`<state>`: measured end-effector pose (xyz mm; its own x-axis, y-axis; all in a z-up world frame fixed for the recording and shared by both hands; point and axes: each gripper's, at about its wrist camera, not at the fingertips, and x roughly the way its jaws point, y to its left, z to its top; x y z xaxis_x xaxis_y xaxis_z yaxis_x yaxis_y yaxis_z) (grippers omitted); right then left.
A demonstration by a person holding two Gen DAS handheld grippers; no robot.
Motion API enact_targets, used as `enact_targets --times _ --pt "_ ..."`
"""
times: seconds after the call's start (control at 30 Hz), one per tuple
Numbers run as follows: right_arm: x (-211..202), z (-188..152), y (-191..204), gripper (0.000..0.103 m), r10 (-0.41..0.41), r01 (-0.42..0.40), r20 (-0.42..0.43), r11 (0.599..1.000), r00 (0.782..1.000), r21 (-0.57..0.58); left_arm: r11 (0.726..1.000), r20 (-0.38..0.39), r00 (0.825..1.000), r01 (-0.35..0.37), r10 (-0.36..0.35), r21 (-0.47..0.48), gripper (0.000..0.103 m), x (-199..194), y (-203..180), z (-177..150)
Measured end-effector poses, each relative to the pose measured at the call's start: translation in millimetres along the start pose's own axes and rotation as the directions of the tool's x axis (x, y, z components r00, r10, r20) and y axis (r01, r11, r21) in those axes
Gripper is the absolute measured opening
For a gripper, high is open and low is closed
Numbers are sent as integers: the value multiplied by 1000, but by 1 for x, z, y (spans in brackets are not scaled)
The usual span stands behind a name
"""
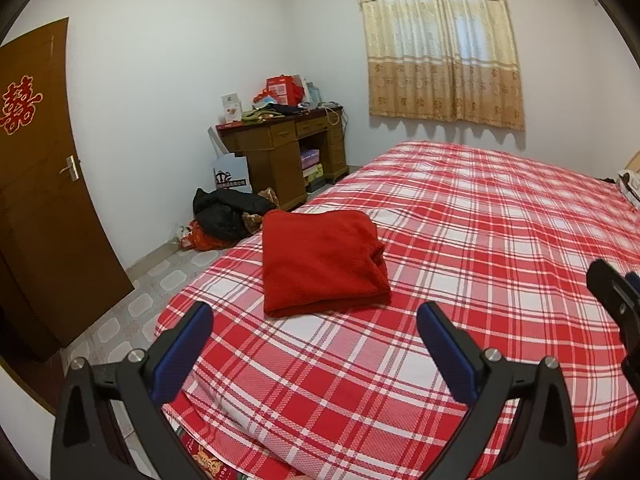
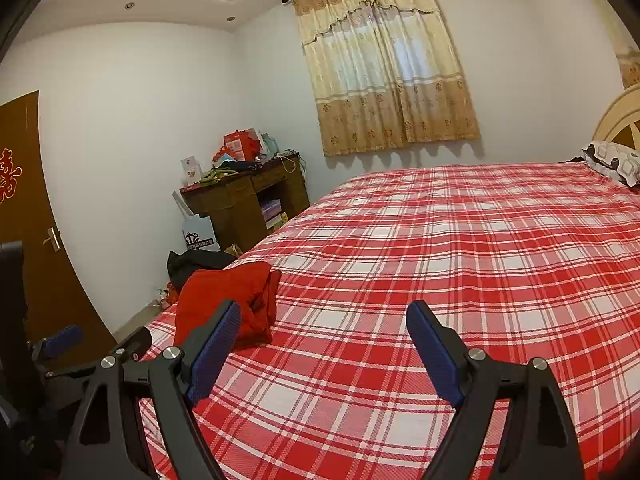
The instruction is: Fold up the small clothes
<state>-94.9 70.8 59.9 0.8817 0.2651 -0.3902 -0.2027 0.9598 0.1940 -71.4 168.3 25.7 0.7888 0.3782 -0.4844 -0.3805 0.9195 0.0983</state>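
Both grippers, left gripper (image 1: 314, 324) and right gripper (image 2: 324, 322), hang released and empty above the bed (image 1: 480, 240). The red garment (image 1: 322, 262) lies compactly folded near the bed's left foot corner, so folding looks finished; next likely calls for setting it aside or fetching another piece.

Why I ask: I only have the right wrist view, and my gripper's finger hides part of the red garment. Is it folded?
Observer: Yes. The left wrist view shows the whole red garment, a folded rectangle lying flat on the plaid bed.
Operator: Is the left gripper holding it?
Observer: No. The left gripper is open, with nothing between its fingers.
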Motion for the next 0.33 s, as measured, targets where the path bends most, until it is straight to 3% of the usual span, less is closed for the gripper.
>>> enact_targets --times 0.33 --pt "4 -1 -1 85 -1 1 -10 1000 1000 3 999 9 999 40 -40 13 103 2 -2 -1"
